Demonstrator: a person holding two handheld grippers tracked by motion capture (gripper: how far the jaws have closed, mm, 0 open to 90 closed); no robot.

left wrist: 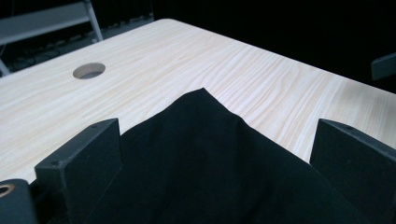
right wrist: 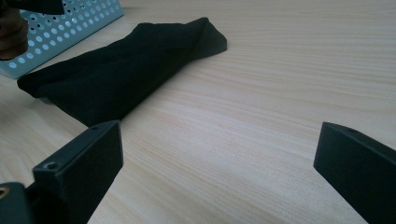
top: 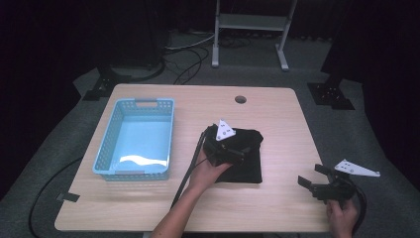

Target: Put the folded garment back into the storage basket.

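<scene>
Pale wood-grain tabletop [top: 277, 124] bears a soft, folded black cloth [top: 245, 166]; the left gripper [left wrist: 212, 154] straddles it, jaws spread. Beside lies a perforated light-blue plastic basket [top: 106, 144]. The right gripper [top: 312, 177] gapes over bare wood.

- One black cloth [top: 242, 157], folded, lies on the table just right of centre.
- One light-blue basket [top: 134, 139] with perforated walls stands at about 9 o'clock from the cloth.
- One wooden table [top: 277, 208] carries both.
- One round hole [top: 240, 99] sits in the tabletop at 12 o'clock from the cloth.
- Two grippers: the left gripper [top: 236, 154] over the cloth, the right gripper [top: 316, 174] at about 4 o'clock from it.
- Two hands, one per gripper.
- One metal stand [top: 250, 29] is on the floor beyond the table.
</scene>
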